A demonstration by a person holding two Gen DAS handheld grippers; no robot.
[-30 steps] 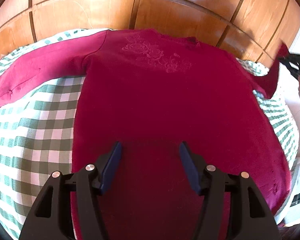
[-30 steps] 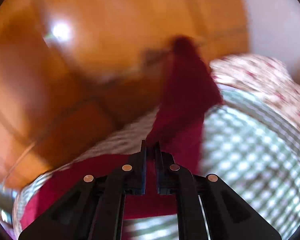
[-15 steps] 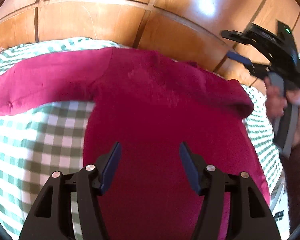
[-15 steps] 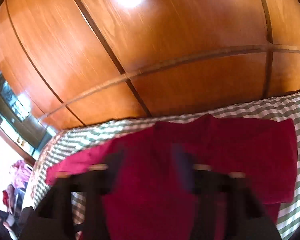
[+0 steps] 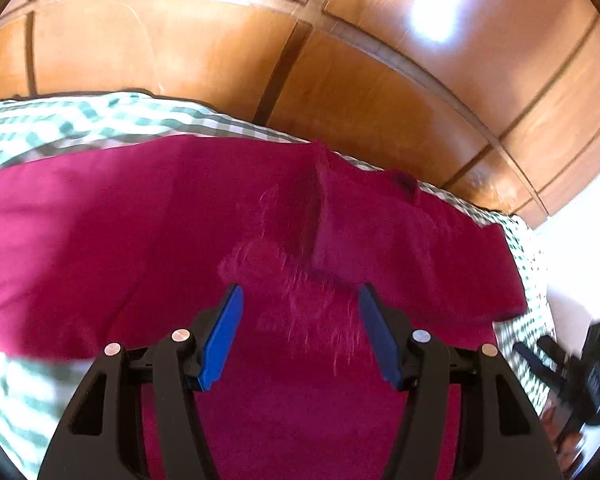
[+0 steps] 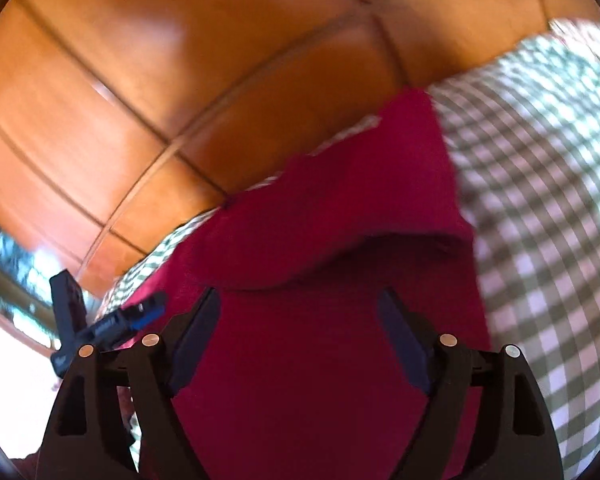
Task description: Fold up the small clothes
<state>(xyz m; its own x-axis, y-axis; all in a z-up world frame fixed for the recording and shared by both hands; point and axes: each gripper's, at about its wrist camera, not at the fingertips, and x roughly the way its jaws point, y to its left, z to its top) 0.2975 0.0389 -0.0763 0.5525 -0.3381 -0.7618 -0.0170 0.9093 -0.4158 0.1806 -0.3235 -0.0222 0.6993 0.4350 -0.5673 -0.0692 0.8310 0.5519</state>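
Note:
A dark red long-sleeved top (image 5: 292,240) lies flat on a green-and-white checked cloth (image 5: 28,384). Its right sleeve is folded inward across the chest, with the cuff edge near the middle (image 5: 320,208). Its left sleeve stretches out to the left (image 5: 60,208). My left gripper (image 5: 300,336) is open and empty just above the top's body. My right gripper (image 6: 300,344) is open and empty above the top (image 6: 340,240), near the folded sleeve. The right gripper also shows at the lower right of the left wrist view (image 5: 568,372), and the left gripper shows at the left of the right wrist view (image 6: 112,324).
A wooden panelled wall (image 5: 340,60) stands right behind the checked surface. The checked cloth (image 6: 548,220) spreads wide to the right of the top. A bright area lies at the far right (image 5: 588,220).
The right gripper carried the right sleeve over the chest, opened and let it go, then drew back. The left gripper moved closer over the top and stayed open.

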